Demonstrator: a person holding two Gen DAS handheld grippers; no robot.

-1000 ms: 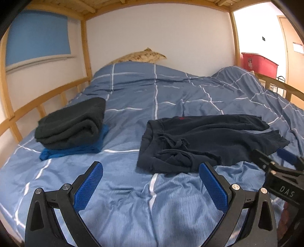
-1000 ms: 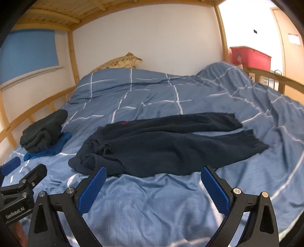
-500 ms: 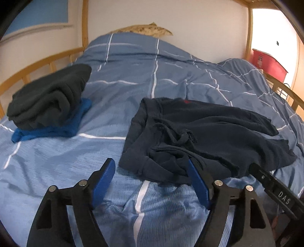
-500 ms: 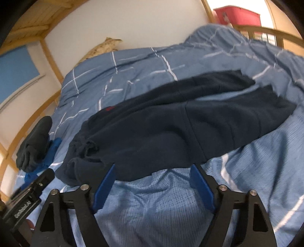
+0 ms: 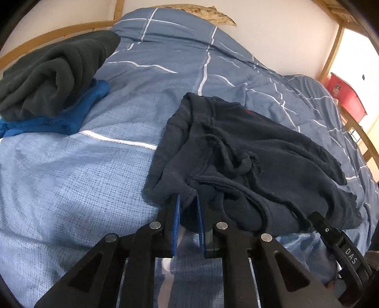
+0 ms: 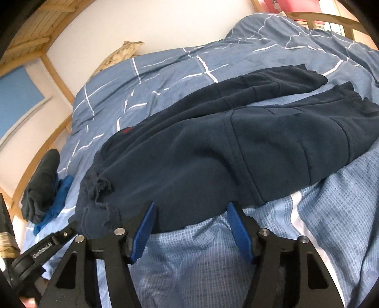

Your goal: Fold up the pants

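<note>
Dark navy sweatpants lie spread on the blue checked duvet, waistband and drawstring to the left, legs running off to the right. My left gripper is shut on the near corner of the waistband, with cloth pinched between its blue pads. My right gripper is open, its fingers straddling the near edge of the pants at the seat. The cloth lies between them but is not pinched.
A folded dark grey garment sits on a bright blue one at the left of the bed. A patterned pillow lies at the head. Wooden bed rails run along both sides. A red bin stands beyond the right rail.
Both grippers have dropped down and forward to the near edge of the pants. The left one has closed on the waistband corner. The right one has narrowed but stays open.
</note>
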